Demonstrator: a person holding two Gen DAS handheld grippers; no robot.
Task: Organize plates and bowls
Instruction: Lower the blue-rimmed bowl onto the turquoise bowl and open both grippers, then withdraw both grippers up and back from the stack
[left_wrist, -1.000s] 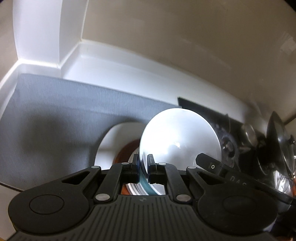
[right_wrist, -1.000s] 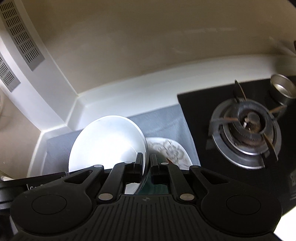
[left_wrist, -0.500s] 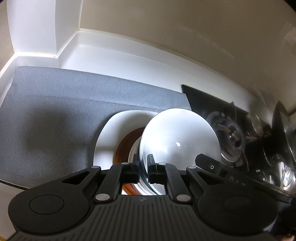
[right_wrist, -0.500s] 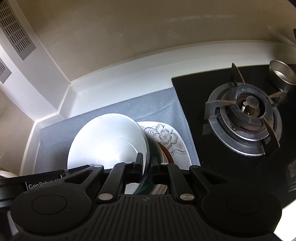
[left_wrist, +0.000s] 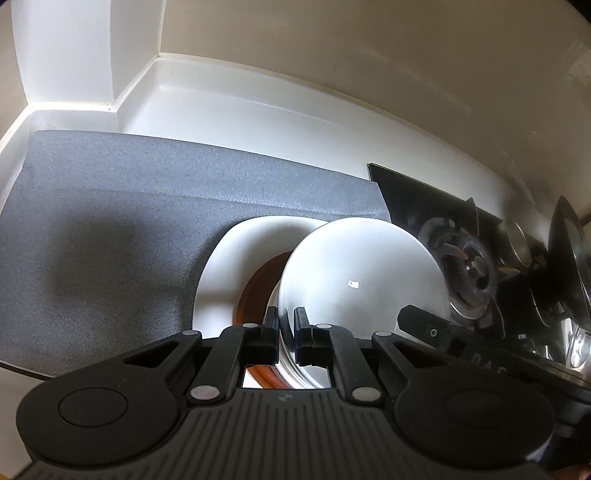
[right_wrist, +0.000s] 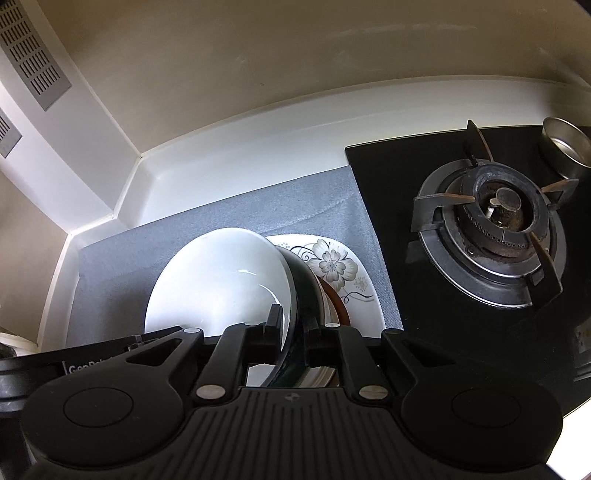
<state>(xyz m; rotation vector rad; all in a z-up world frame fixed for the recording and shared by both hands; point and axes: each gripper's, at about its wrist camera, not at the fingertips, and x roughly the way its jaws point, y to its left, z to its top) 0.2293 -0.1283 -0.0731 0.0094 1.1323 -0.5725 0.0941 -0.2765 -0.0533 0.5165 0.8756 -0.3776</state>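
A bowl (left_wrist: 362, 273), white inside and dark green outside (right_wrist: 218, 280), rests tilted on a stack: a brown plate (left_wrist: 258, 284) on a white square plate with a flower print (right_wrist: 332, 264). My left gripper (left_wrist: 286, 328) is shut on the bowl's near rim. From the other side, my right gripper (right_wrist: 293, 328) has the rim between its fingers; its jaws are opening, though the pads still look to touch the rim. Whatever lies under the bowl on the stack is hidden.
The stack stands on a grey mat (left_wrist: 110, 221) in a white counter corner. A black gas hob with a burner (right_wrist: 491, 225) borders the mat on the right. A metal cup (right_wrist: 565, 147) stands at the hob's far edge. Metal cookware (left_wrist: 569, 258) sits beyond.
Both grippers have brought the bowl down closer to the plate stack, and more of the flower plate shows. The gap between the right gripper's fingers looks slightly wider.
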